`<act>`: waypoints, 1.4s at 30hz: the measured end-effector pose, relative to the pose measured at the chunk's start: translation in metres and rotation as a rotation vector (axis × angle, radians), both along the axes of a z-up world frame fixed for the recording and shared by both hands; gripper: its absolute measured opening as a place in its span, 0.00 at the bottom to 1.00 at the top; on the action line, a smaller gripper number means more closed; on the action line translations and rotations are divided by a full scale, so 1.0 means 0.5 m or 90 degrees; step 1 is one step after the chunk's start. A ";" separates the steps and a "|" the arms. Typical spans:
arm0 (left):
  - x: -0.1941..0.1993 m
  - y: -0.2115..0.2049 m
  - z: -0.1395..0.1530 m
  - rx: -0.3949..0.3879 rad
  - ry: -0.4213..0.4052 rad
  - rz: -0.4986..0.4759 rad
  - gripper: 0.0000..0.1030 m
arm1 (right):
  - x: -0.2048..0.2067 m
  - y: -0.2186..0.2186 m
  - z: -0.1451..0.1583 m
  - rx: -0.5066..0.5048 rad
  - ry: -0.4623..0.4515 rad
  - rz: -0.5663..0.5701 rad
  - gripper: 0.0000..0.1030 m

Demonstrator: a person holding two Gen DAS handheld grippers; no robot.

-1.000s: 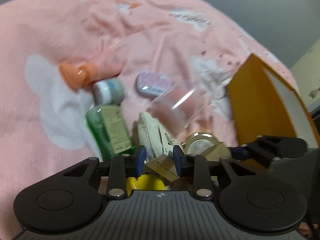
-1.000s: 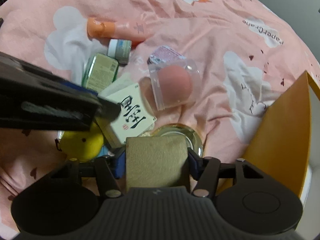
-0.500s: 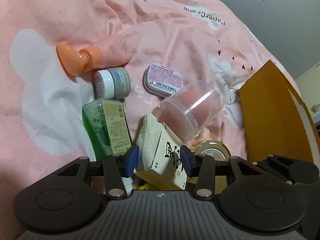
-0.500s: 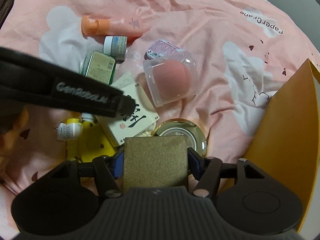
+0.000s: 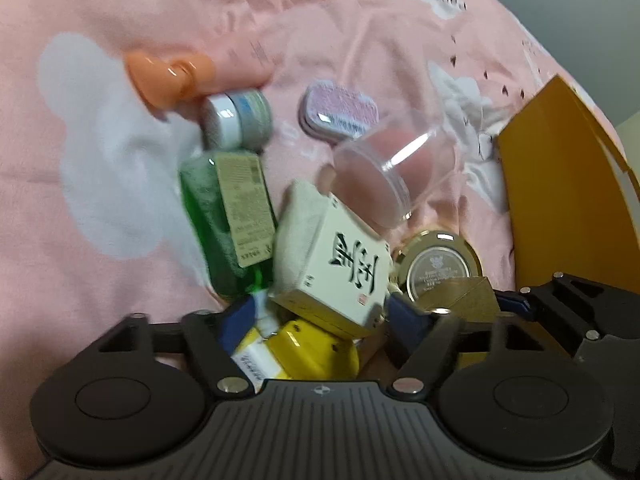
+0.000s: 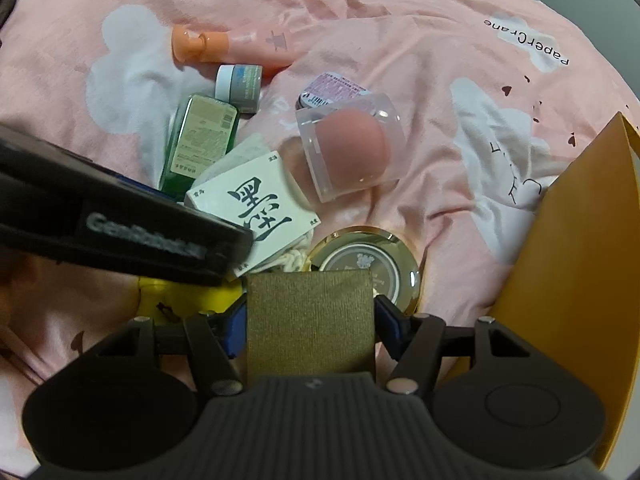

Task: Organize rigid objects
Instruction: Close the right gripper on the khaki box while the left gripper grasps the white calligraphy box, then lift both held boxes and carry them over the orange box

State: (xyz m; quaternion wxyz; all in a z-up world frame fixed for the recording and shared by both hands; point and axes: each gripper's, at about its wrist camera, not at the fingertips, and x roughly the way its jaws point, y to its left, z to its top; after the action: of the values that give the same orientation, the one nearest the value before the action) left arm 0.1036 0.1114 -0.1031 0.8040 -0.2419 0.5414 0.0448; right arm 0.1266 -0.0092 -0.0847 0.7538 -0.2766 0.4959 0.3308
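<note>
The right gripper pinches a brown box between its jaws, low over the pink bedsheet; only its top face shows. The left gripper has its jaws spread around a white box, contact unclear in the blurred left view. A yellow item beneath is mostly hidden. The right view alone shows the clear case's pink sponge sharply. The orange container is cut off at right.

We saw a pink bedsheet with white cloud patches and the printed word "PaperCrane", wrinkled across the bed. Beyond its far edge we saw a grey wall.
</note>
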 end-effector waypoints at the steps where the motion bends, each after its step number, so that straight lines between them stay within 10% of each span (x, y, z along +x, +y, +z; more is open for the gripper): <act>1: 0.004 -0.004 -0.009 0.009 0.013 0.001 0.89 | 0.000 0.001 -0.001 -0.002 0.000 0.001 0.63; 8: -0.006 0.004 -0.004 -0.017 -0.003 0.030 0.76 | 0.004 0.000 -0.008 0.002 0.001 -0.007 0.63; 11: -0.023 -0.003 0.033 -0.036 -0.060 0.011 0.42 | 0.001 -0.003 -0.004 0.007 0.007 -0.007 0.62; 25: 0.007 0.012 -0.022 -0.081 -0.059 0.057 0.50 | 0.003 -0.003 -0.008 0.012 0.007 -0.012 0.62; 42: -0.033 -0.006 0.065 0.000 -0.179 0.027 0.29 | -0.028 -0.014 0.056 0.065 -0.040 -0.012 0.58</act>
State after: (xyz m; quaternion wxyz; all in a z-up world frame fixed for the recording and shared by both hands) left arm 0.0869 0.1085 -0.0707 0.8709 -0.2568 0.4182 0.0274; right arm 0.1127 -0.0163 -0.0565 0.7852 -0.2436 0.4569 0.3398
